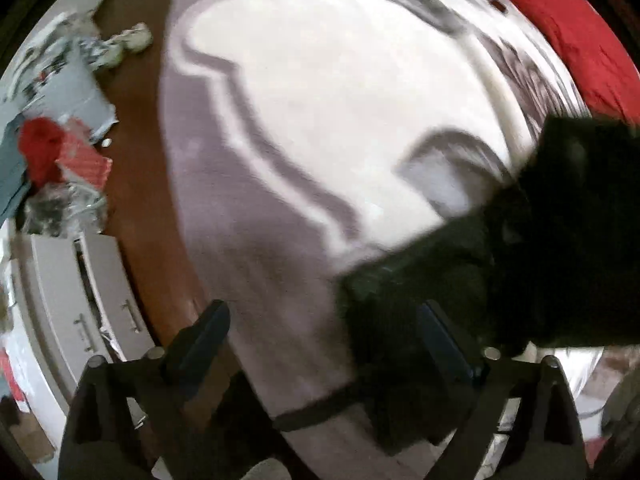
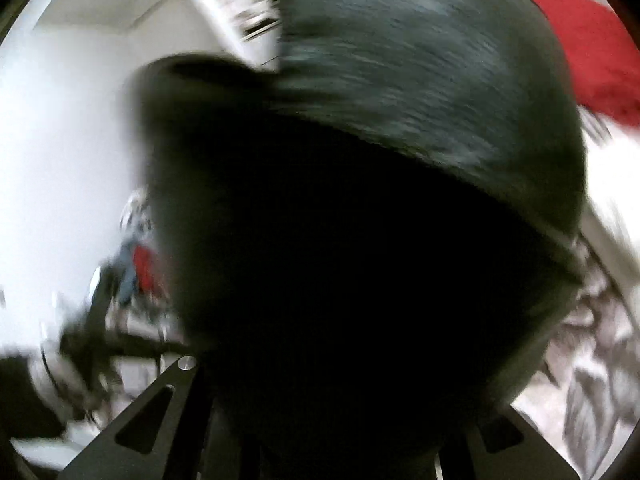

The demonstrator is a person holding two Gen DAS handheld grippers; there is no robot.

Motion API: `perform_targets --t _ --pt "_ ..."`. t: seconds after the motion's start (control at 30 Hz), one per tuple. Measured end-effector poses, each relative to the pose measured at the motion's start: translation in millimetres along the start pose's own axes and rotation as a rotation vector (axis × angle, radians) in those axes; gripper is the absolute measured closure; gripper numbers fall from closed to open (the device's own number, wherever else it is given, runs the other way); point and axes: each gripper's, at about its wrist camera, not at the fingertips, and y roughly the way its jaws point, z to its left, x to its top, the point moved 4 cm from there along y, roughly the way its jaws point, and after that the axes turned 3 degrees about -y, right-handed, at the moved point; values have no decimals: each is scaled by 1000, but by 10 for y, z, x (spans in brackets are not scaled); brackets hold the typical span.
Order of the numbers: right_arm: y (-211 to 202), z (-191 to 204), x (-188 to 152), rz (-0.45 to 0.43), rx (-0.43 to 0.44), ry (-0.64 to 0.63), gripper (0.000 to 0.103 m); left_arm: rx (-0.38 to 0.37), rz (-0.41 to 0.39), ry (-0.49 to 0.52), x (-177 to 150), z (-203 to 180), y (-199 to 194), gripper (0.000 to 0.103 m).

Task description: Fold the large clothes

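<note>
A black garment (image 1: 552,216) comes in from the right of the left wrist view and lies over the grey-and-white patterned bedcover (image 1: 320,100). My left gripper (image 1: 324,336) points down at the cover and is open. A blurred edge of the black cloth reaches in by its right finger (image 1: 444,344), and the pads press on nothing. In the right wrist view the black garment (image 2: 380,200) fills most of the picture and hides the fingertips. Only the finger mounts (image 2: 172,392) show, set close together with the cloth bunched between them.
A red cloth (image 1: 580,48) lies at the far right of the bed. Brown wooden floor (image 1: 136,184) runs along the left side. A white drawer unit (image 1: 80,292) and a pile of clutter (image 1: 60,120) stand beyond it. A white wall (image 2: 72,152) shows in the right wrist view.
</note>
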Motion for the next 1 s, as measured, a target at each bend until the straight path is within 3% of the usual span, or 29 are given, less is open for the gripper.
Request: perform_targets --t 0.1,0.2,0.33,0.4,0.47,0.53,0.6,0.8,0.97,1.0 --pt "181 622 -216 64 17 -197 88 44 -51 -14 139 241 -188 7" --pt "391 1196 -597 131 34 -400 87 28 -81 -39 137 325 -255 7" --pt "718 1739 -1251 265 84 -580 87 14 -93 -42 97 442 -331 7" --pt "867 1840 -1501 351 84 -598 82 28 -99 -8 20 450 -347 7" --pt "965 1873 -1666 453 103 -560 72 46 -101 45 -35 404 -368 7" --pt "925 1859 -1658 492 126 -504 60 21 -93 71 -100 359 -399 7" --pt "793 1825 -1507 525 213 -395 33 -32 -68 76 -189 274 -370 7" --pt "245 1195 -1198 615 402 -35 27 -111 21 110 -455 -27 -58 7" --pt "136 17 -915 566 348 306 23 -23 146 202 -828 -133 494 6" --pt "357 -214 -589 560 346 340 21 -34 156 196 -880 -112 559 6"
